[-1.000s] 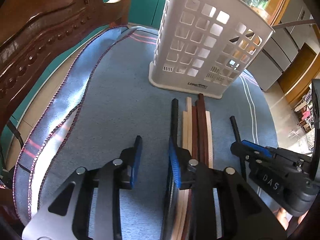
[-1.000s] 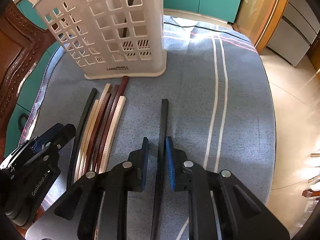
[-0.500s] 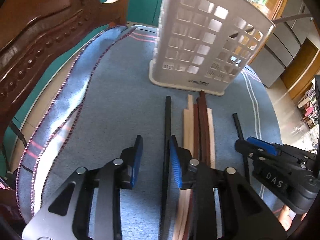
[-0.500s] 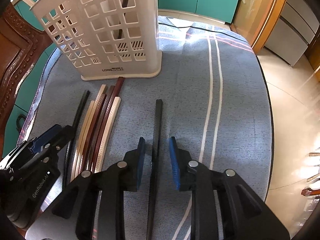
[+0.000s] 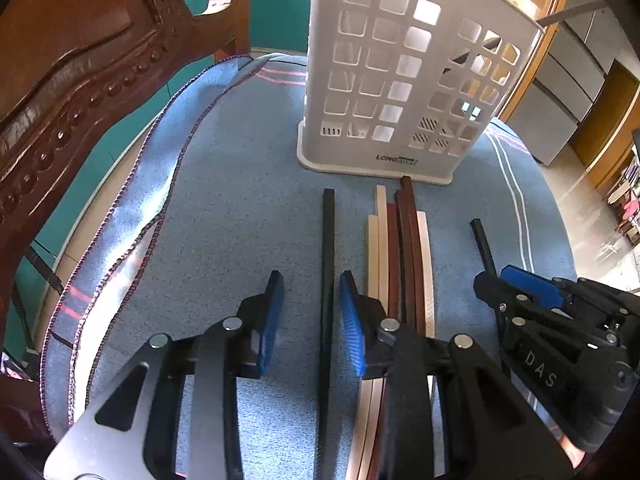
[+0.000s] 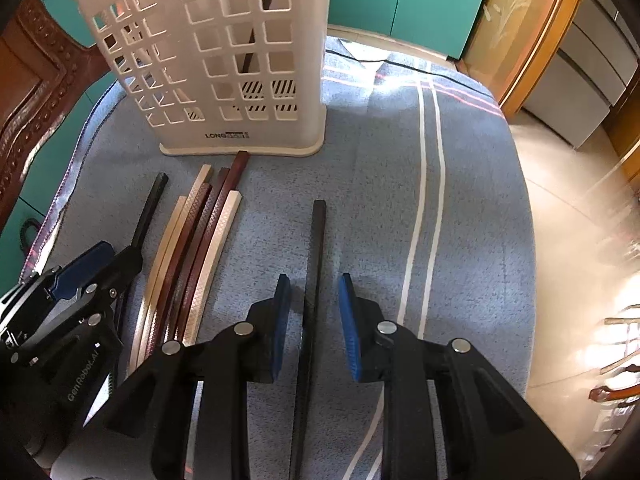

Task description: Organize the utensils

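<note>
Both the left gripper (image 5: 311, 322) and the right gripper (image 6: 313, 326) stood narrowly parted, pads clear of the black chopstick (image 5: 328, 280) and black chopstick (image 6: 312, 280) lying between them on the blue cloth (image 6: 472, 240), the white basket (image 5: 400, 80) at twelve o'clock.

White lattice basket (image 5: 404, 80) with square holes sits on a speckled blue cloth (image 6: 472, 208) with white and pink stripes, chopsticks (image 6: 192, 252) run black, cream and dark red-brown with a crosshatch texture, tongs (image 6: 310, 320) are black with blue pads, chair (image 5: 72, 80) is carved reddish-brown.
</note>
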Tool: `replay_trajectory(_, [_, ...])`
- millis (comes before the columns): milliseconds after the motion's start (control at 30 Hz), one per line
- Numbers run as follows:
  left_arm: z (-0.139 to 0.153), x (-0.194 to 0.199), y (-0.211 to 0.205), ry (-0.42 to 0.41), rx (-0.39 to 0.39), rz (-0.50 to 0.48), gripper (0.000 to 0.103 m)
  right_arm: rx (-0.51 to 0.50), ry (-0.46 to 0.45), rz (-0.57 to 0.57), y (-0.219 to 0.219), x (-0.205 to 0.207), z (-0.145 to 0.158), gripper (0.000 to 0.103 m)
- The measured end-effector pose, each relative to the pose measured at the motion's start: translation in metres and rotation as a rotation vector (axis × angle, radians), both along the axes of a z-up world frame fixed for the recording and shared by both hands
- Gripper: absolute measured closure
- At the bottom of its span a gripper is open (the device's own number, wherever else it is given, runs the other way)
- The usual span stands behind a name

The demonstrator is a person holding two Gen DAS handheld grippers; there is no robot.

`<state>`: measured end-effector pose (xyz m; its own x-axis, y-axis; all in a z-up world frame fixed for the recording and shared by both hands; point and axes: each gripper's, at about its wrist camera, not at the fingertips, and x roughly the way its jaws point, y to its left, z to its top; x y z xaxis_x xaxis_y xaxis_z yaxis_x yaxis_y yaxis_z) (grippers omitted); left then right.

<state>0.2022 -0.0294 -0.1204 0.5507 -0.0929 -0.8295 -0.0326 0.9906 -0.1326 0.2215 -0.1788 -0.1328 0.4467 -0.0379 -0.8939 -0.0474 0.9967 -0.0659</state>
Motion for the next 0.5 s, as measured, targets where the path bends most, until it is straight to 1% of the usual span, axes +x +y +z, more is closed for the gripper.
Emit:
replay_trajectory(233, [0.0,0.0,-0.013,-0.003,0.057,-0.019,0.072,-0.011,-0.024,0.005,0.009,-0.002,-0.002,0.077])
replay_trajectory(500, [0.002,0.004,-0.025,0.001,0.067,-0.031,0.072,-0.009,-0.034,0.004,0.015,-0.001,-0.001,0.077])
